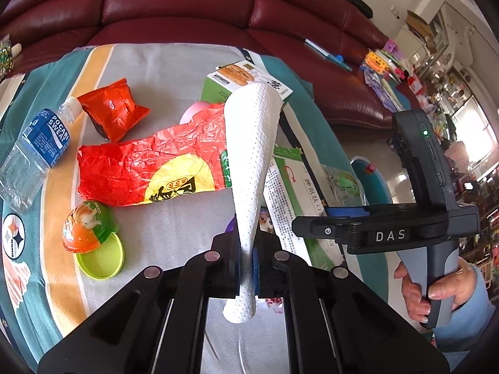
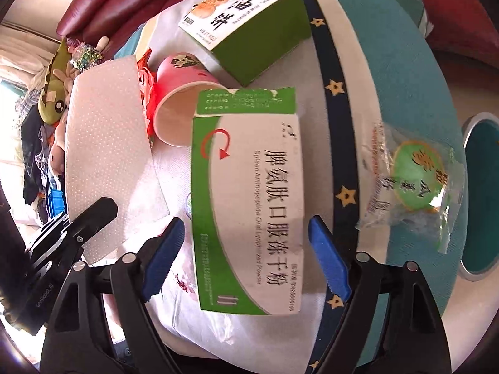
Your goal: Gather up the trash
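Note:
My left gripper (image 1: pixel 248 249) is shut on a white embossed paper towel (image 1: pixel 252 143), which stands up from the jaws in a rolled cone and also shows in the right wrist view (image 2: pixel 106 143). My right gripper (image 2: pixel 246 249) is open, its blue pads (image 2: pixel 327 258) on either side of a green-and-white medicine box (image 2: pixel 249 205) lying flat on the cloth. The pads stand clear of the box's edges. More trash lies on the cloth: a red crumpled wrapper (image 1: pixel 149 165), an orange snack bag (image 1: pixel 113 112), a Pocari Sweat bottle (image 1: pixel 37 146) and a pink paper cup (image 2: pixel 181 93) on its side.
A green food box (image 2: pixel 246 21) lies beyond the cup. A clear wrapper with a green label (image 2: pixel 414 180) hangs at the cloth's right edge, above a round teal bin (image 2: pixel 483 193). An orange-green capsule (image 1: pixel 90 227) and lime lid (image 1: pixel 99 261) lie left. A dark red sofa (image 1: pixel 187 6) is behind.

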Action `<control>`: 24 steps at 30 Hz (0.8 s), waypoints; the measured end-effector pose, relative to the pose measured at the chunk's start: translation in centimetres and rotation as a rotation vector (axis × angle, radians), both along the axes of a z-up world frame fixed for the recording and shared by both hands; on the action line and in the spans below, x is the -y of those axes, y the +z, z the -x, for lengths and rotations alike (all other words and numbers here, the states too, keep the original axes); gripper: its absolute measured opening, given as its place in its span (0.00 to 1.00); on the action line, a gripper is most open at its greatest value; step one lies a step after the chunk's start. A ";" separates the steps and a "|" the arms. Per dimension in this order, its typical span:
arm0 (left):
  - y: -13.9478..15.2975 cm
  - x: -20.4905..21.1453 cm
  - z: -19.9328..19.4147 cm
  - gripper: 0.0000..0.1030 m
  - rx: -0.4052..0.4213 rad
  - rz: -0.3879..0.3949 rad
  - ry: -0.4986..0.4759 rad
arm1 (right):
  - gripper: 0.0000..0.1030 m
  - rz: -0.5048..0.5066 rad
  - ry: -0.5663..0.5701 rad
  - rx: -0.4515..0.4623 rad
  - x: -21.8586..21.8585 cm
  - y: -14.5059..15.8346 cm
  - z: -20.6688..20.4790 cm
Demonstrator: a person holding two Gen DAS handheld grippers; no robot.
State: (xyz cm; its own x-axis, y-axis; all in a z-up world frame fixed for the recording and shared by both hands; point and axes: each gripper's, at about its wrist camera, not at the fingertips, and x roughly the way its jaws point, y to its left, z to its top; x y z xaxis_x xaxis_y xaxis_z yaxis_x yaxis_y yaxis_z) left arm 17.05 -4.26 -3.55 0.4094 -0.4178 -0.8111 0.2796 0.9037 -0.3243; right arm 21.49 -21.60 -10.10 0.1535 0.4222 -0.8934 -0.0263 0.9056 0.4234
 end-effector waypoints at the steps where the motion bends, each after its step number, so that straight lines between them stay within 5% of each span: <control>1: 0.0 -0.3 0.0 0.05 0.001 0.002 0.006 | 0.77 0.014 0.005 0.005 -0.4 -0.1 -0.1; 3: 0.0 -0.6 0.0 0.05 0.001 0.001 0.015 | 0.67 0.066 0.011 0.034 -1.0 -0.2 -0.3; 12: 1.5 0.6 0.6 0.05 0.035 -0.006 0.001 | 0.66 0.012 -0.017 0.126 0.9 3.6 0.7; 24: 4.8 11.2 1.1 0.05 0.096 -0.049 -0.190 | 0.66 0.003 -0.242 0.267 14.3 8.7 4.3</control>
